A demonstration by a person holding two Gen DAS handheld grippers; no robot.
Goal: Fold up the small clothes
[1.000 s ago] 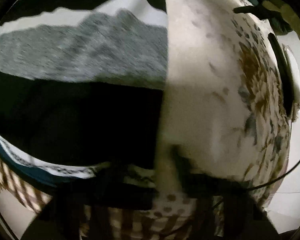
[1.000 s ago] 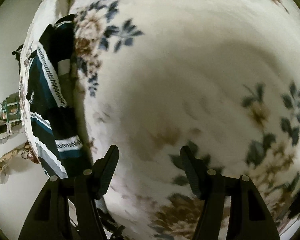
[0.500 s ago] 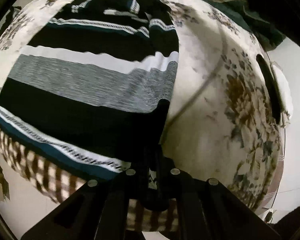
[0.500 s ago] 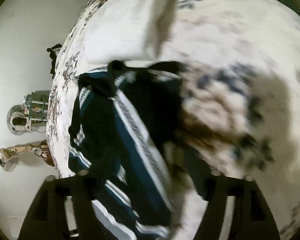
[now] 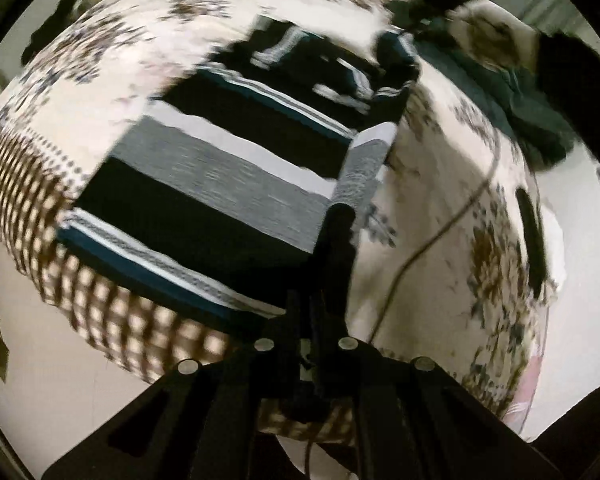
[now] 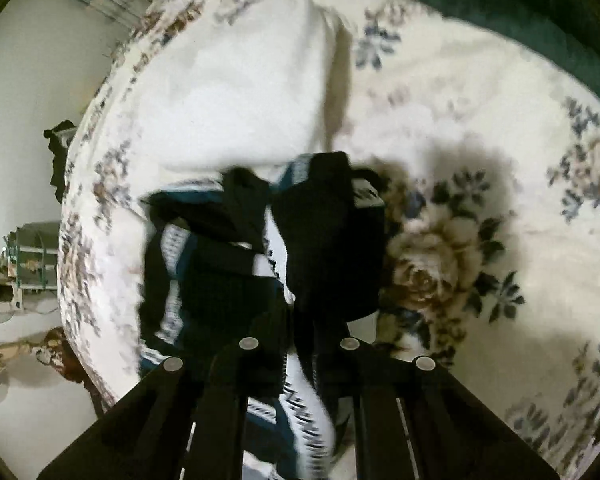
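1. Both claws have risen off the bed [image 6: 440,92] since a second ago, lifting the striped garment [image 5: 220,184] with them.
2. It is black, grey, white and teal, half draped near the bed's checked edge.
3. Both claws point steeply down.
4. Left claw [image 5: 316,320] is pinched tight on a dark fold; right claw [image 6: 300,352] is closing on bunched cloth.

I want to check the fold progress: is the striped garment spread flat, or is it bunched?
Partly spread: the striped garment lies mostly flat on the floral sheet, but its far end is bunched, both grippers shut on it.
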